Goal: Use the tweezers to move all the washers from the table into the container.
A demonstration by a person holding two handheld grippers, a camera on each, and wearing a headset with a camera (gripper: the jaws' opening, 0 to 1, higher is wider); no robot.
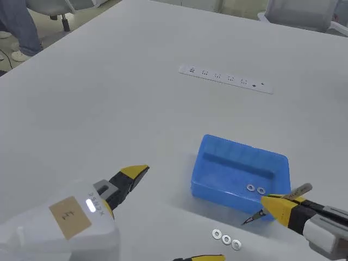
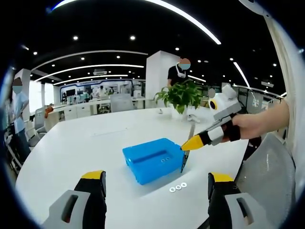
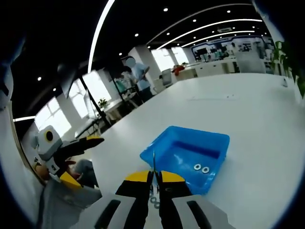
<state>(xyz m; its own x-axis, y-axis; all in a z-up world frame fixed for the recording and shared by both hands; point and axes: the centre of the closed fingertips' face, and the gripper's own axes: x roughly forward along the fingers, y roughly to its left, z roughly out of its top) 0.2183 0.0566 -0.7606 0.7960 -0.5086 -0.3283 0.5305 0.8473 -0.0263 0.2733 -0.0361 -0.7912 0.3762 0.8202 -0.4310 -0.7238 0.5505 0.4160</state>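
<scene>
Three washers (image 1: 226,238) near tweezers (image 1: 253,217) in right tool (image 1: 270,203)

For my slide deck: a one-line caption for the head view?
Right gripper holds tweezers beside the blue container, two washers inside, three washers lying on the table.

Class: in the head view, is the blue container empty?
No, two washers lie inside the blue container, near its front wall.

Smooth, matt white worktop (image 1: 136,81). Mid-right of the head view, blue plastic container (image 1: 217,191) with faintly glossy walls. Lower right, bright bare-metal washers (image 1: 226,238), shiny. Just above them, dull grey metal tweezers (image 1: 254,217).
</scene>
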